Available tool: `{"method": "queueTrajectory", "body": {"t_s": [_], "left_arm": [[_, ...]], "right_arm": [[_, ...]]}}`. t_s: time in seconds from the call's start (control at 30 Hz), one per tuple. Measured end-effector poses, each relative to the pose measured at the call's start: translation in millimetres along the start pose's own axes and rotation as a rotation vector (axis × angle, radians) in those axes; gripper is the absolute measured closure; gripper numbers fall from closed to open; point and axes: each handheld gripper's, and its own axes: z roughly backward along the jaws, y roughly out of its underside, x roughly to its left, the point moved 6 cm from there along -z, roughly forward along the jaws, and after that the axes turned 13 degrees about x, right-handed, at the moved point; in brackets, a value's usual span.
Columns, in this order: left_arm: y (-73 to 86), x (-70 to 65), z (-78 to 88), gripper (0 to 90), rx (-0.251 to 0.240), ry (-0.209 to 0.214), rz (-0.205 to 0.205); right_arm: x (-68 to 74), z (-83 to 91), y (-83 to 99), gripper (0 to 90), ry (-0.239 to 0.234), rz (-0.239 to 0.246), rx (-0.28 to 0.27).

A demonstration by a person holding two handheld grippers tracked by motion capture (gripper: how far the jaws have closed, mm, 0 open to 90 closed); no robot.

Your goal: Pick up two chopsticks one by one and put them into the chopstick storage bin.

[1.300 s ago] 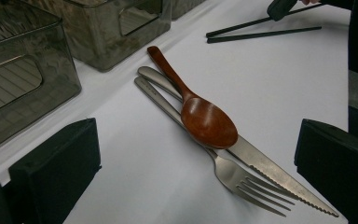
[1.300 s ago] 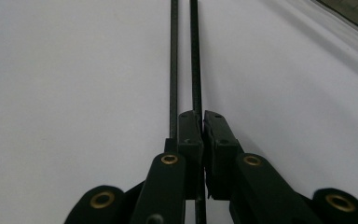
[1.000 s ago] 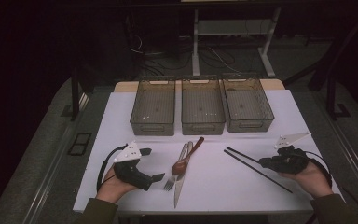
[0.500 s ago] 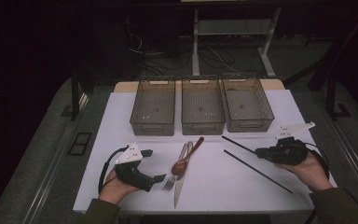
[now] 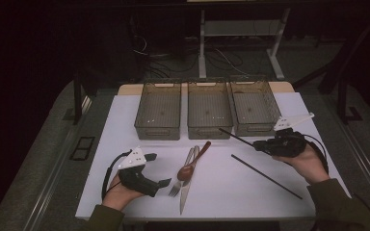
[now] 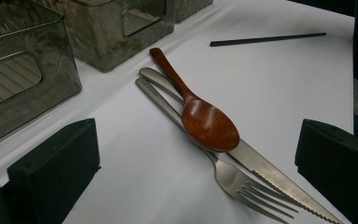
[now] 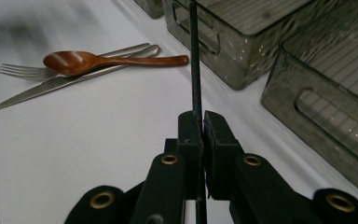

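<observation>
1. Three clear bins stand in a row at the far side of the white table (image 5: 125, 120): left bin (image 5: 158, 111), middle bin (image 5: 209, 109), right bin (image 5: 253, 107).
2. Two black chopsticks: one chopstick (image 5: 236, 137) is clamped in the right gripper (image 5: 257, 144), whose jaws are closed on it; the second chopstick (image 5: 266, 176) lies flat on the table, near the right edge.
3. One wooden spoon (image 5: 192, 163), one fork (image 5: 182, 174) and one knife (image 5: 187, 186) lie stacked at the centre.
4. The left gripper (image 5: 159, 169) rests near the front edge, jaws wide apart and empty.
5. Bare table lies between the cutlery and the loose chopstick.
6. The held chopstick is thin, straight, matt black, raised off the table and pointing toward the middle bin's front.
</observation>
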Motion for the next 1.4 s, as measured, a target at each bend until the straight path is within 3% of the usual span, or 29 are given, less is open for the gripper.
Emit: {"method": "queueTrajectory", "body": {"t_s": [0.43, 0.93, 1.4], "left_arm": [[-1.5, -1.2, -0.4, 0.0, -0.006, 0.000, -0.003], [-0.9, 1.7, -0.4, 0.0, -0.011, -0.007, 0.002], [-1.5, 1.8, -0.4, 0.0, -0.017, -0.004, -0.001]], "right_arm": [[-4.4, -9.1, -42.5, 85.2, -0.018, -0.012, -0.031], [3.3, -29.6, -101.7, 85.2, -0.015, 0.002, -0.040], [13.4, -60.9, -153.9, 85.1, 0.002, 0.013, -0.027]]}}
